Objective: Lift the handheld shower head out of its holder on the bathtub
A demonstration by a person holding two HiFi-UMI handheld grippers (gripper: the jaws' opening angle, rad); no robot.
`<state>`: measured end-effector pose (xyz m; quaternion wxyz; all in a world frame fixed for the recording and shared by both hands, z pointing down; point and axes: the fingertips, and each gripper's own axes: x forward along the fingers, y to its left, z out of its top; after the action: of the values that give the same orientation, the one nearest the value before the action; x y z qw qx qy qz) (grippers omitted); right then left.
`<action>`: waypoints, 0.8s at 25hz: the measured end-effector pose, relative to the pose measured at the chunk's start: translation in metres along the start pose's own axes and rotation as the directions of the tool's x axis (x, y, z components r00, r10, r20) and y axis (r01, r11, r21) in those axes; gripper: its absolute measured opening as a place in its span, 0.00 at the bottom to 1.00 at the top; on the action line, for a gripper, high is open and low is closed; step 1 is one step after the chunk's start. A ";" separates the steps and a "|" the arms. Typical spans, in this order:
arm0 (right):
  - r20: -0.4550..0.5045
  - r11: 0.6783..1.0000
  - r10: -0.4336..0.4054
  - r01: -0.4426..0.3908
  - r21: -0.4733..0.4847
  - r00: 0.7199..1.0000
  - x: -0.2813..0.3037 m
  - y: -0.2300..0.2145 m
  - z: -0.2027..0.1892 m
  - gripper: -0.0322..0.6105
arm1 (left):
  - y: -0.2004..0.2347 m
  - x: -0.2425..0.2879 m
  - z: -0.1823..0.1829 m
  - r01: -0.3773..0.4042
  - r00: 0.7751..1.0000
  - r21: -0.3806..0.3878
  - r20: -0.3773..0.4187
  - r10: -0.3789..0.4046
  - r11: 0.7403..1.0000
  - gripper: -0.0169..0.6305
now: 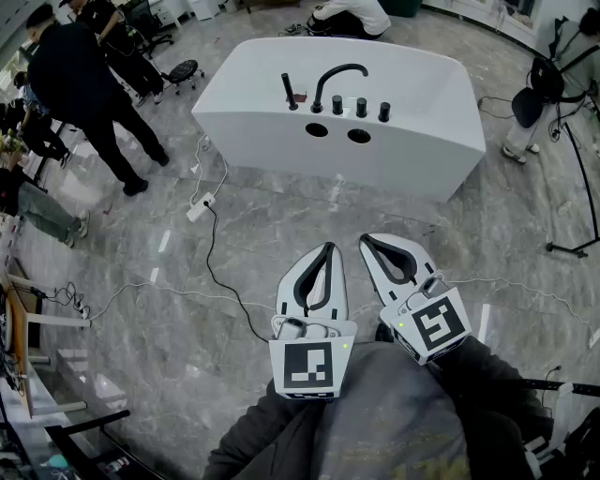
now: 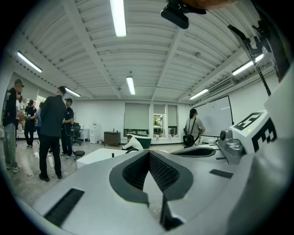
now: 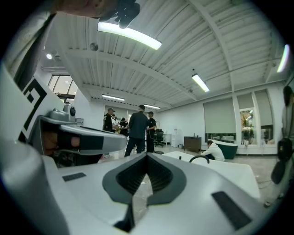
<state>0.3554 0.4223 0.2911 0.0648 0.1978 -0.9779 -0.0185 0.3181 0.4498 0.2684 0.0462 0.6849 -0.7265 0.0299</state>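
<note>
A white bathtub (image 1: 412,150) stands on the marble floor ahead of me. On its near rim are a black curved faucet (image 1: 336,75), three black knobs (image 1: 361,108) and the slim black handheld shower head (image 1: 289,91), upright in its holder at the left of the faucet. My left gripper (image 1: 327,247) and right gripper (image 1: 367,240) are side by side close to my body, well short of the tub, both shut and empty. The left gripper view shows the left gripper (image 2: 148,153) aimed at the tub (image 2: 98,156). In the right gripper view the faucet (image 3: 198,158) is beyond the right gripper (image 3: 147,156).
A power strip (image 1: 200,206) and its black cable (image 1: 220,272) lie on the floor between me and the tub. Several people (image 1: 89,94) stand at the left. A person (image 1: 352,16) crouches behind the tub. A black stand (image 1: 586,187) is at the right.
</note>
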 end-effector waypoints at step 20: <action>-0.027 0.979 0.073 -0.066 0.195 0.997 0.026 -0.070 -0.029 0.06 | 0.015 0.071 -0.028 -0.040 0.984 0.017 -0.170 0.043 0.999 0.03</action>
<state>0.3624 0.3469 0.3184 0.0623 0.1693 -0.9801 0.0826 0.2995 0.3831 0.3041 0.1030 0.6648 -0.7338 0.0941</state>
